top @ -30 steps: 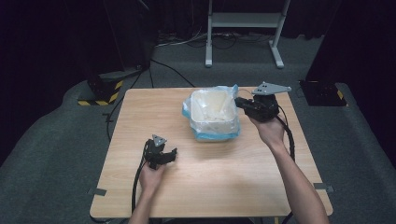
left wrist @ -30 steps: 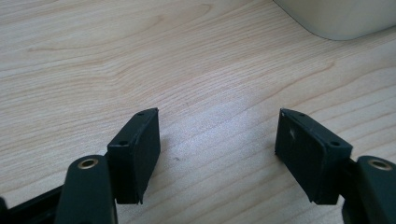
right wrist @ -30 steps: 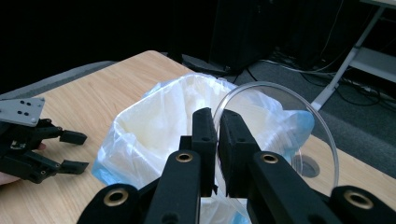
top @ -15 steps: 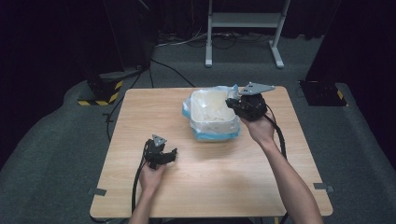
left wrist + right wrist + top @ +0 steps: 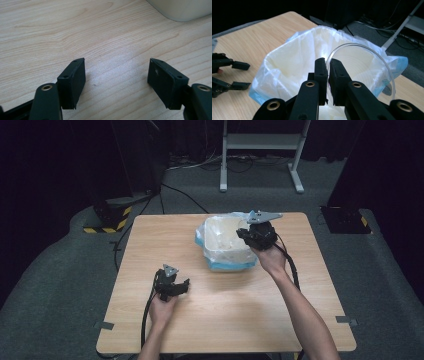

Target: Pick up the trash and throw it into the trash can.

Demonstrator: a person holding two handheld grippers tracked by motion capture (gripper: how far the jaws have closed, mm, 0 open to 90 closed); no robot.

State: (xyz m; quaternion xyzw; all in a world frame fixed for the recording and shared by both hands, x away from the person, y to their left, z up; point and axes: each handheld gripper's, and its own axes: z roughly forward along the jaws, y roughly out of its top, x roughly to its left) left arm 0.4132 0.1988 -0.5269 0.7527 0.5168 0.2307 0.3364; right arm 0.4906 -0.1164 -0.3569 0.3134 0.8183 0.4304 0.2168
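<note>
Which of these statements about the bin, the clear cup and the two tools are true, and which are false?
1. The right tool is shut on the rim of a clear plastic cup. True.
2. The cup is held over the bin lined with a plastic bag. True.
3. The left tool grips the bag. False: its jaws stand open over the bare wooden table.
4. The bin lies tipped on its side. False: it stands upright.

A light wooden table (image 5: 225,320) carries a seemingly bag-lined white bin (image 5: 222,240).
</note>
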